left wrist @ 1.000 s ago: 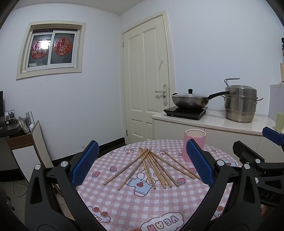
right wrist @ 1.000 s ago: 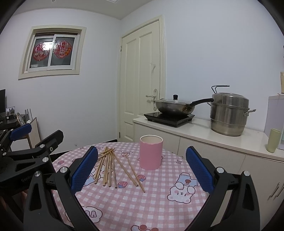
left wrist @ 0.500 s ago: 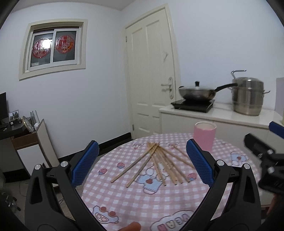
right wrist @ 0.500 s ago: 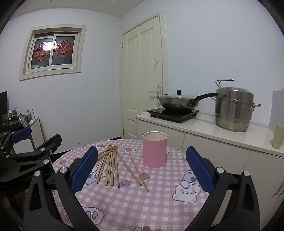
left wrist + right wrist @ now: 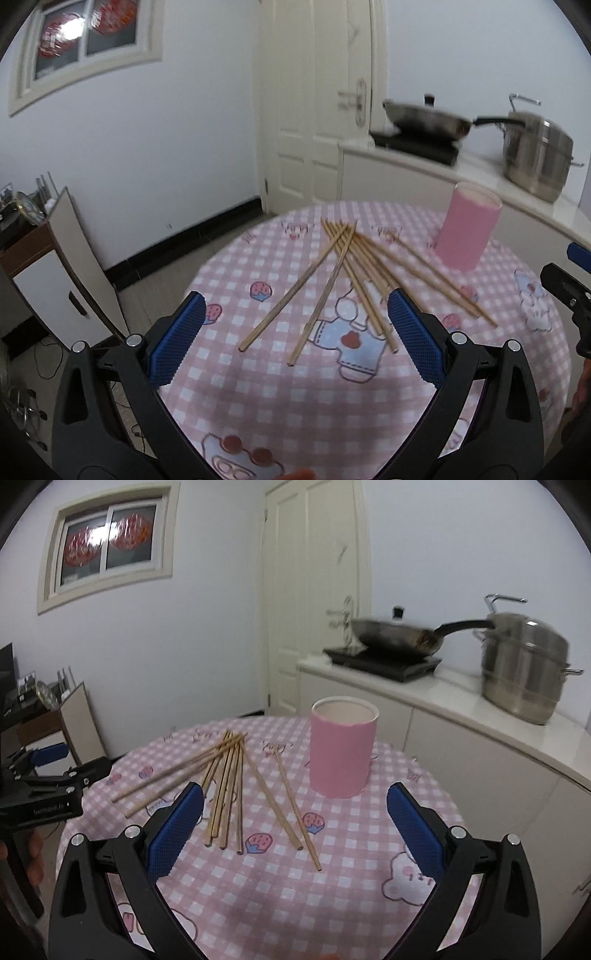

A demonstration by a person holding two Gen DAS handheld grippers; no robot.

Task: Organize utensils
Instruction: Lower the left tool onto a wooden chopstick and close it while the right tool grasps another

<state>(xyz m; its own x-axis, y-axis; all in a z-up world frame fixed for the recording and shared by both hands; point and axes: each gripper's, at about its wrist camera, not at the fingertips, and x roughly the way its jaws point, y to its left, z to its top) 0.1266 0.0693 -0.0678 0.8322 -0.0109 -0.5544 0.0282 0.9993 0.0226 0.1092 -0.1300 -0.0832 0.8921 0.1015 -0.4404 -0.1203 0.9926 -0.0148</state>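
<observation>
Chopsticks [image 5: 354, 273] lie loose on the tablecloth, fanned from a shared far end, none gripped. Left gripper [image 5: 295, 332]: fingers wide apart, blue pads [image 5: 177, 338] framing the near ends of the two outlying sticks, nothing between them. Right gripper [image 5: 295, 823]: fingers also wide, empty, bracketing the near ends of the bundle [image 5: 229, 790] and the two sticks [image 5: 284, 794] that angle toward the cup.

Change over the last second: both cameras have tipped downward and come nearer the table. In the left view the sticks now sit between the pads rather than well beyond them; the background is motion-blurred, so the left tool is moving. The right view shows a smaller shift of the same kind.

Reading: approach phase, no pickup begun. The left tool seems headed for the two outliers.

Pink cup [image 5: 343, 753] stands upright, open-mouthed, just beyond the sticks on the right; judged the likely destination. Round table with pink checked cloth [image 5: 258, 886] carries everything.

Risk: thin sticks flat on cloth, and overlapping at the far end, may drag neighbours.
</observation>
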